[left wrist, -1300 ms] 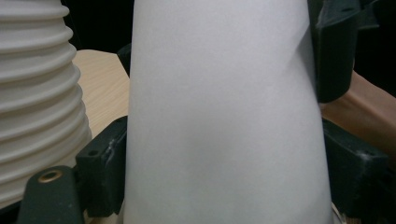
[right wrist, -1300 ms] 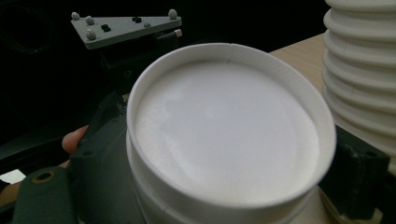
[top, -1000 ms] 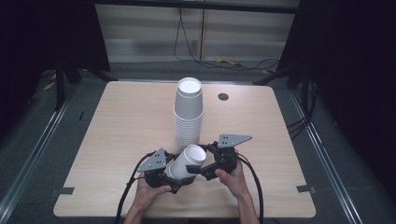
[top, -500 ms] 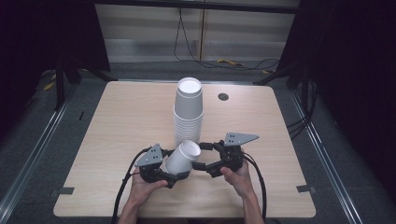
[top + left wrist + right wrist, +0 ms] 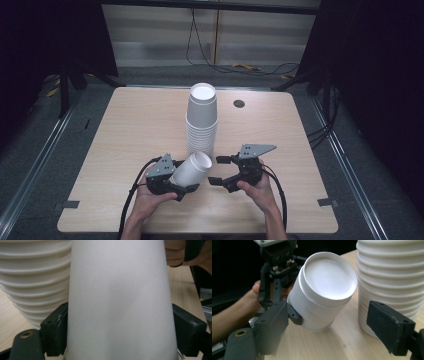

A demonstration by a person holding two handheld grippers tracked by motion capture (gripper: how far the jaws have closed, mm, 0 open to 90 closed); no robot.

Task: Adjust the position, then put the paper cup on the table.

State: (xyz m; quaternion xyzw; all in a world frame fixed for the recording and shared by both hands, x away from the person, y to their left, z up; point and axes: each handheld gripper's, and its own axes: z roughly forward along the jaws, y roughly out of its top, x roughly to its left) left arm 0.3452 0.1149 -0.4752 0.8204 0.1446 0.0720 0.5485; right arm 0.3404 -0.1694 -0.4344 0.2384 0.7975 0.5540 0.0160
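A tall stack of upturned white paper cups (image 5: 201, 120) stands mid-table. Just in front of it, my left gripper (image 5: 182, 179) is shut on a single white cup (image 5: 191, 169), held tilted with its closed base up and to the right. In the left gripper view that cup (image 5: 120, 302) sits between the black pads (image 5: 56, 332), with the stack (image 5: 35, 277) behind it. My right gripper (image 5: 219, 170) is open, a little to the right of the cup. Its own view shows the cup's base (image 5: 328, 280) beyond its spread jaws and the stack (image 5: 392, 277) at the right.
The wooden table (image 5: 125, 130) has a small round grommet (image 5: 239, 103) at the back right. Dark curtains and floor rails flank the table. Cables lie on the floor behind it.
The left gripper has drawn the single cup left and toward the front edge, away from the right gripper. The right gripper has barely moved, and a gap now separates it from the cup.
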